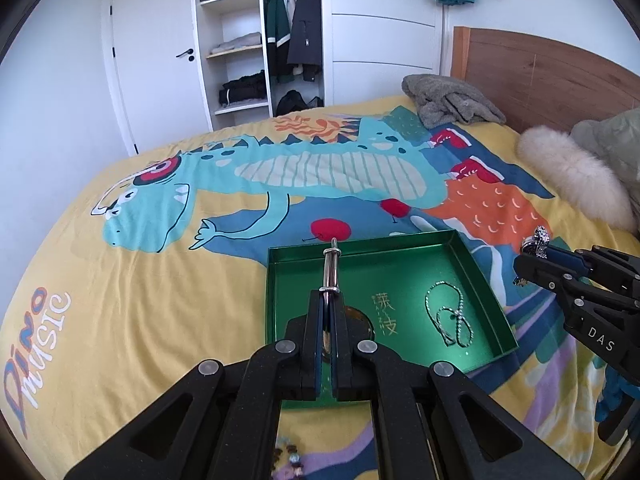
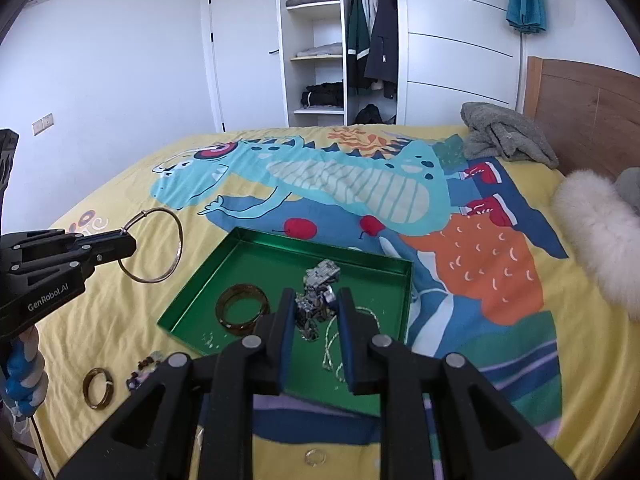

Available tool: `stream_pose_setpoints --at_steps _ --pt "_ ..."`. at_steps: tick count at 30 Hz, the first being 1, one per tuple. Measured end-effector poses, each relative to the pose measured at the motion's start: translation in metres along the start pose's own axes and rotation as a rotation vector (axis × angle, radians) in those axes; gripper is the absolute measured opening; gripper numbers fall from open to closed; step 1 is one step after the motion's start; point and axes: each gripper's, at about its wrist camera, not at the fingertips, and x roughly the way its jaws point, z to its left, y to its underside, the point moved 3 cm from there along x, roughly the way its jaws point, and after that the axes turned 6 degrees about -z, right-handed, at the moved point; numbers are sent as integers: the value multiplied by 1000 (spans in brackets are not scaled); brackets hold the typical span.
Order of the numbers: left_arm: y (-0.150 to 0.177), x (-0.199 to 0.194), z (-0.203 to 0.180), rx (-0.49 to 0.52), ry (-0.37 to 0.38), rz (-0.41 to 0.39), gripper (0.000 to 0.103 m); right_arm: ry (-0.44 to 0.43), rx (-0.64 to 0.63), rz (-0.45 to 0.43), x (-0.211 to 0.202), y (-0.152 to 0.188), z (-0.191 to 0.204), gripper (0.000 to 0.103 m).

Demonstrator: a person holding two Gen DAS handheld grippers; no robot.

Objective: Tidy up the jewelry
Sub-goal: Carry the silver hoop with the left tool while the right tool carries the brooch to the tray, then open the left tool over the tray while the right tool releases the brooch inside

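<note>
1. The left gripper [image 1: 329, 294] is pinching a thin silver bangle [image 2: 154, 245] at its clasp, jaws fully closed on it, holding it in the air over the left edge of the green tray [image 2: 188, 300].
2. The right gripper [image 2: 314, 312] is clamping a sparkly metal-link bracelet [image 2: 318, 292], held above the green tray's right half.
3. A silver chain necklace [image 1: 450, 320] is lying looped inside the tray, toward its right wall.
4. A brown amber bangle [image 2: 242, 309] is lying inside the tray, near its left front corner.
5. A small brown ring [image 2: 97, 387] and a beaded piece [image 2: 146, 364] are lying on the dinosaur bedspread [image 1: 140, 280], left of the tray.
6. A clear ring [image 2: 315, 457] is lying on the bedspread, in front of the tray.
</note>
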Motion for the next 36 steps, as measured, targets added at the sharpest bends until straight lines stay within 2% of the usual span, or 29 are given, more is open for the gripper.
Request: stream_pose_setpoints --at_steps 6,9,14,18,23,28,36 --pt "-14 79 -11 9 19 61 3 20 1 61 85 -10 -20 19" --pt "-15 114 -20 -4 47 97 3 15 9 106 122 -1 -29 19" --pt "-8 152 -29 -38 97 142 3 9 3 174 161 18 -35 19" --pt "-1 170 -21 -70 102 165 3 -4 1 210 180 30 -36 19" --pt "9 186 9 -144 61 203 3 -18 -8 252 193 37 -36 19" --pt "22 200 25 -192 22 260 4 5 9 288 202 42 -46 19" --pt "30 206 30 -206 -11 309 5 22 32 308 202 44 -53 19"
